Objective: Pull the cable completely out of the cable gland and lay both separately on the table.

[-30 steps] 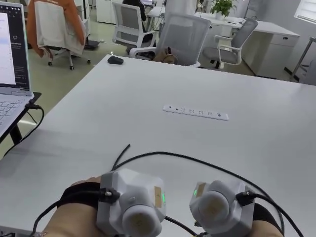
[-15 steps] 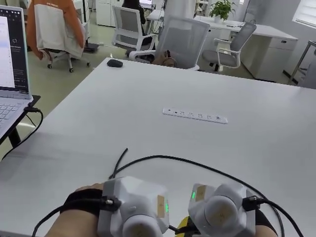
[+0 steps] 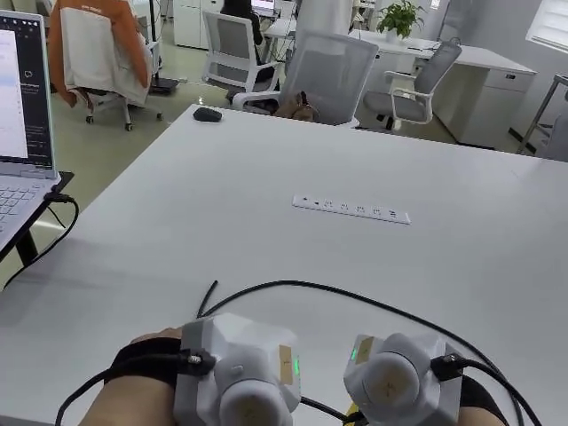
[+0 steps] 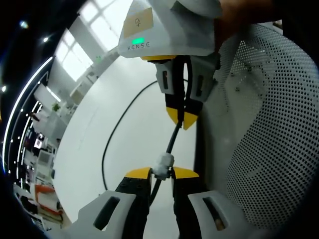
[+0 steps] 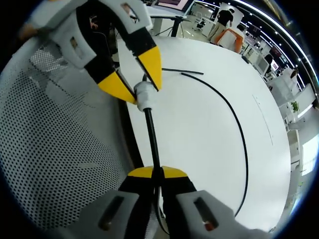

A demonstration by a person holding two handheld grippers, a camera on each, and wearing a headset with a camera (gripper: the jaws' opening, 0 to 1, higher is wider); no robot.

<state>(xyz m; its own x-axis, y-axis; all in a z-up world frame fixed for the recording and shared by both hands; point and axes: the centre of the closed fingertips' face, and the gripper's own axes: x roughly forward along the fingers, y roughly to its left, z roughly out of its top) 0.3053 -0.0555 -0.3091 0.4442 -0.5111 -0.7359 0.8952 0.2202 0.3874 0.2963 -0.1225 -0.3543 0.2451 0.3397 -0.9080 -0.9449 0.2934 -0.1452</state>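
At the near edge of the white table (image 3: pixel 266 177), the person holds the 2 grippers close together, tips pointing toward each other. The left gripper (image 4: pixel 160 173) has its yellow-tipped jaws clamped on the small white cable gland (image 4: pixel 163 166). The right gripper (image 5: pixel 154 173) is pinched tight on the black cable (image 5: pixel 149 134) a short way from the gland. Between the 2 tips the cable runs straight and goes into the gland, so it is not out of the gland yet. The gland is off the tabletop, held in the air just beside the table's edge, with a white perforated mesh (image 4: pixel 264 124) right next to it.

The rest of the cable lies in 1 wide loop on the table, and a free end rests near the left side of the loop. Further up the table sits a flush power strip (image 3: pixel 351 209), with a dark mouse (image 3: pixel 207 114) at the far corner. An open laptop (image 3: pixel 22 133) stands off to the left, and office chairs (image 3: pixel 328 75) stand beyond the table.
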